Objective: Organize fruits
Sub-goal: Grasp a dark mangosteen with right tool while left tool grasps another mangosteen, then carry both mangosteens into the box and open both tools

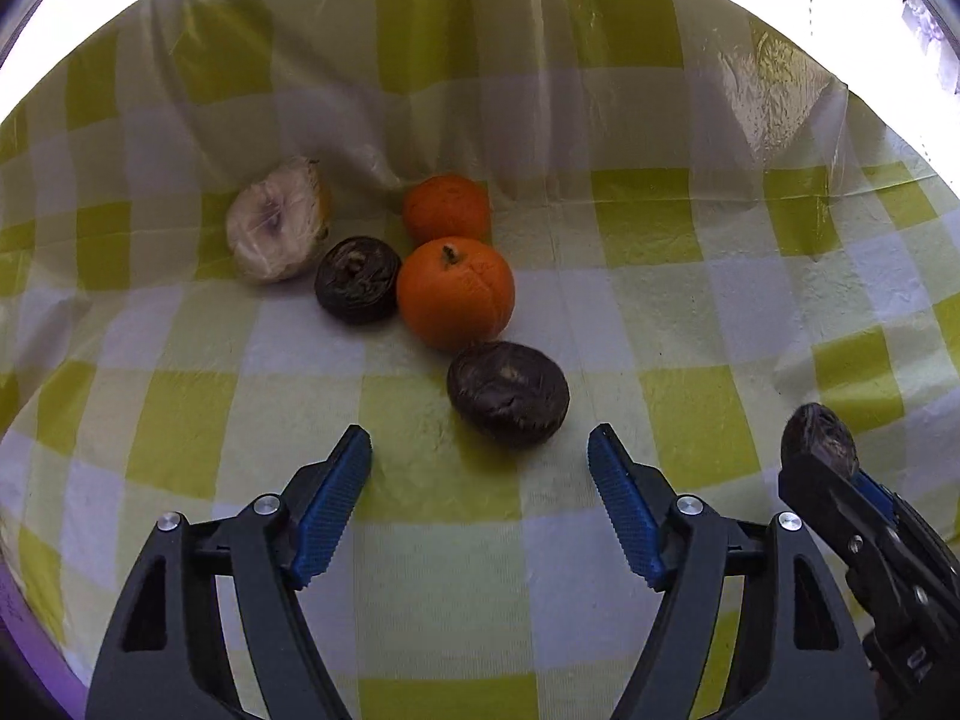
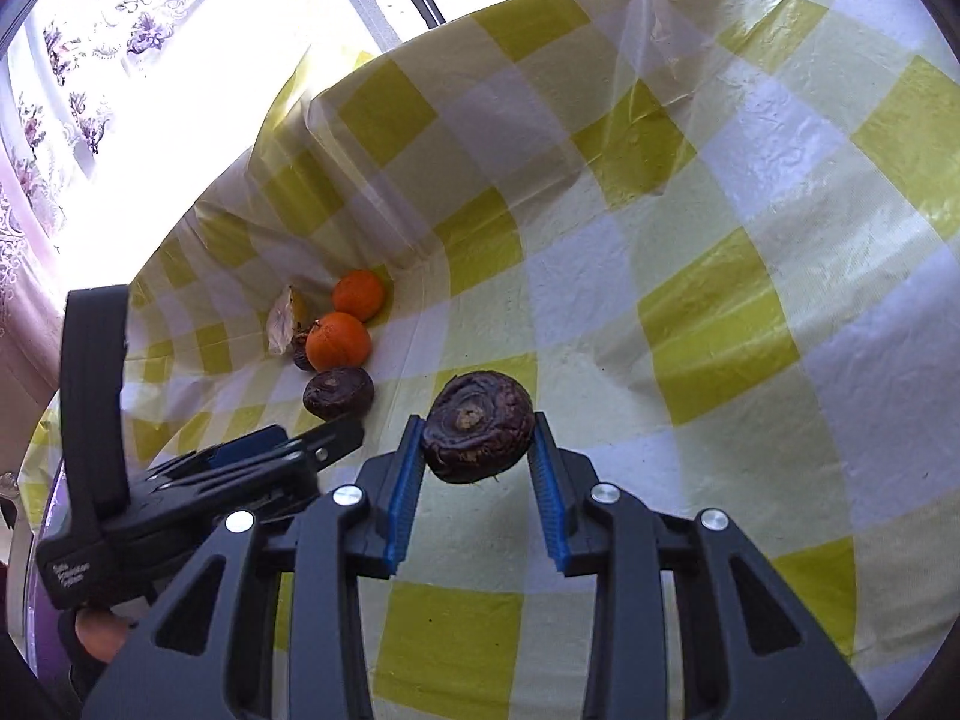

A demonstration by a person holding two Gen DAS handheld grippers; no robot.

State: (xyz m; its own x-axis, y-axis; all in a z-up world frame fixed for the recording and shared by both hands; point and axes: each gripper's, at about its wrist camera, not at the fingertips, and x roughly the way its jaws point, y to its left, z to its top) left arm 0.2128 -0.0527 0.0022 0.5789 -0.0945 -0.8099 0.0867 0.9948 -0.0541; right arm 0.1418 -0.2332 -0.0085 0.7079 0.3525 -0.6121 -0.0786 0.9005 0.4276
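Yellow-white check plastic tablecloth [image 2: 708, 276], wrinkled, bright window [image 2: 198, 120] behind, floral lace curtain [image 2: 66, 60] at left

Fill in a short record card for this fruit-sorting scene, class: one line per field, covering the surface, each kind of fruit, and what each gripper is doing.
surface: yellow and white checked tablecloth
oranges: two, a near orange and a far orange, close together
dark round fruits on cloth: two, one left of the near orange, one in front of it
pale cut fruit: one half at the left of the group
left gripper: open, holding nothing, pointed at the group
right gripper: shut on a third dark fruit
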